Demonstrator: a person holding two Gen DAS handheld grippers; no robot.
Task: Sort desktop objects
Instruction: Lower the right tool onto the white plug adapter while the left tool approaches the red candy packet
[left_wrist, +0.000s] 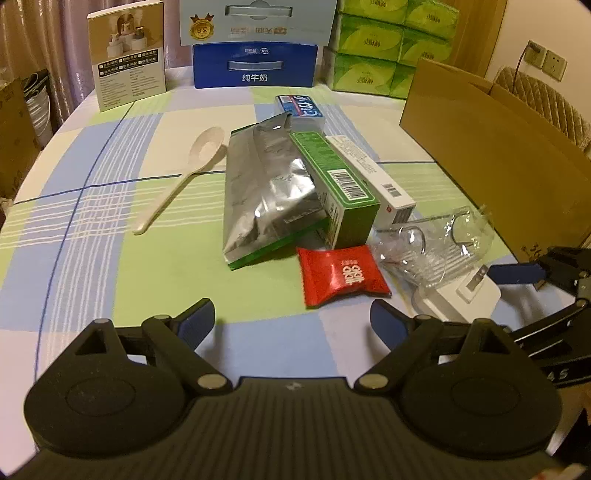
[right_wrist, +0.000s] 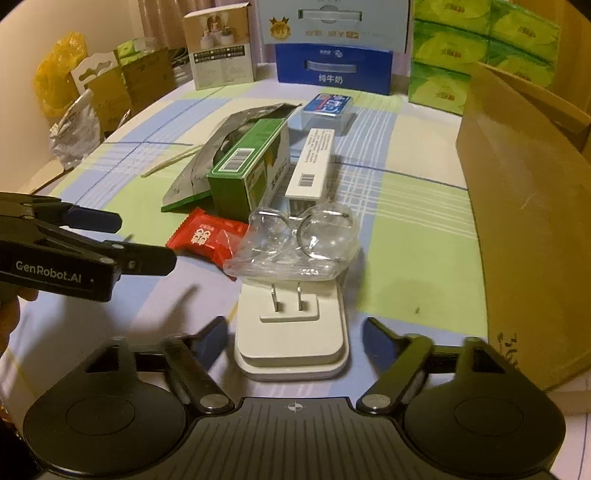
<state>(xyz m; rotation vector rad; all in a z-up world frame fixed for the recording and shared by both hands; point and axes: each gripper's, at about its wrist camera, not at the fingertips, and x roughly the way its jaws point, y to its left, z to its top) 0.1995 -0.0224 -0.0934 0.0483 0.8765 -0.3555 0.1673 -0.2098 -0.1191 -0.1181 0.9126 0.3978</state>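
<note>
White hard plastic charger (right_wrist: 291, 332) lies prongs-up at near table edge, between spread fingers of right gripper (right_wrist: 293, 341), pads not touching. Judged light, stiff, smooth; best pinched across long flat sides. Clear plastic package (right_wrist: 295, 243) touches far end; red sachet (right_wrist: 207, 236) just beside. Left gripper (left_wrist: 291, 319) spread, empty. Cardboard box (right_wrist: 524, 221) right.
</note>
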